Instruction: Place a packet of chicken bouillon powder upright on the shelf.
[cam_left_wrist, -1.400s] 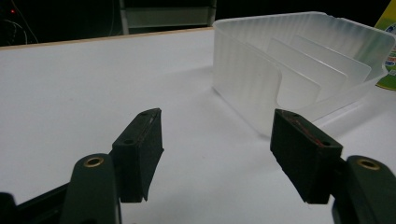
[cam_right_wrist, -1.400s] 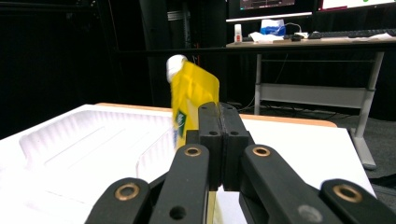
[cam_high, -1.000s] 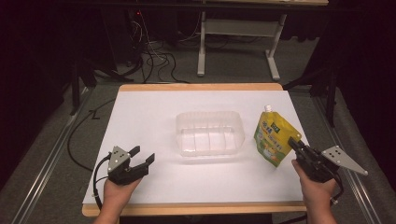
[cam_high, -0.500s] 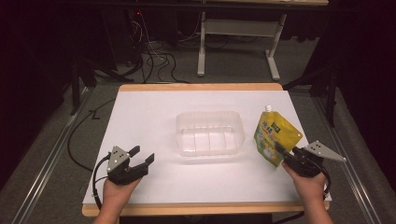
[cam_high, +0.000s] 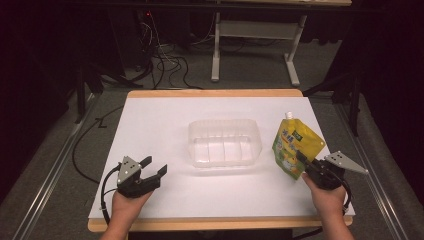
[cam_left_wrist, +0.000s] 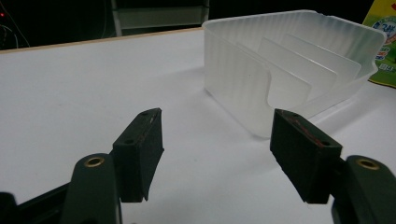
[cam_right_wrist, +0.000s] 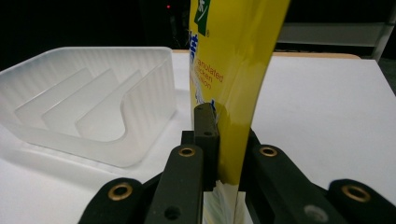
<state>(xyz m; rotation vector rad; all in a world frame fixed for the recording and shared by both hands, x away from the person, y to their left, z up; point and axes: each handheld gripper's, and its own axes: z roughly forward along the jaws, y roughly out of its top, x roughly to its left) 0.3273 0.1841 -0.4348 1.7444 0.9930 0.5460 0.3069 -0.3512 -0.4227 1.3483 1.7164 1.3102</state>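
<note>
Fingers (cam_right_wrist: 205, 135) pinching pouch (cam_high: 296, 145) edge

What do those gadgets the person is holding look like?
Each is a black handheld gripper, left and right, with two blocky black fingers on arms with brass-coloured rivets. A grey three-cornered plate sits on top, and a black cable trails off. No sleeves show.

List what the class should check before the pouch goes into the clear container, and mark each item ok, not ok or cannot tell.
1. Right gripper shut on the yellow pouch: ok, jaws pinch its lower edge.
2. Pouch lifted off the table: cannot tell.
3. Spout cap on: ok.
4. Clear container upright, opening up: ok.
5. Container slots free: ok, nothing between the dividers.
6. Left gripper out of the way: ok, open, resting left of the container.
</note>
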